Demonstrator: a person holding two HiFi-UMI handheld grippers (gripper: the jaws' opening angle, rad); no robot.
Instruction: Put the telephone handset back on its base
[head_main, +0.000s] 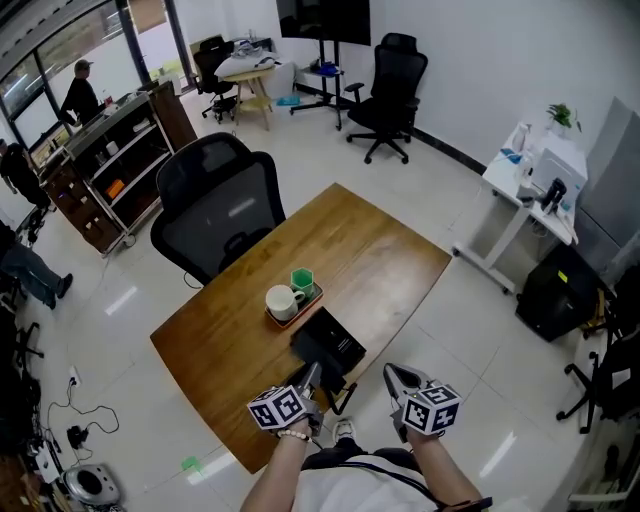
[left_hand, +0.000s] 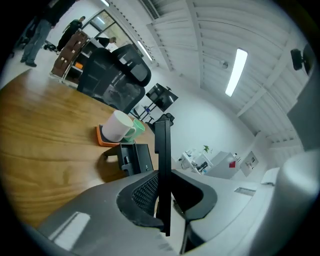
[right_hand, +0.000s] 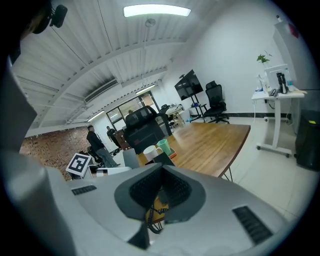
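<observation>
Left tool (left_hand: 165, 194) pinches the slim black handset (left_hand: 162, 145) edge-on; right tool (right_hand: 161, 175) is pressed together.

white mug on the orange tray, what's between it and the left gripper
The black telephone base sits on the wooden table between the white mug and the left gripper, which grips the black handset. The left gripper view shows this.

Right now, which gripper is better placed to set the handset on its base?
Left. The left gripper grips the handset, and the base sits on the table ahead of it. The right gripper is shut on nothing.
</observation>
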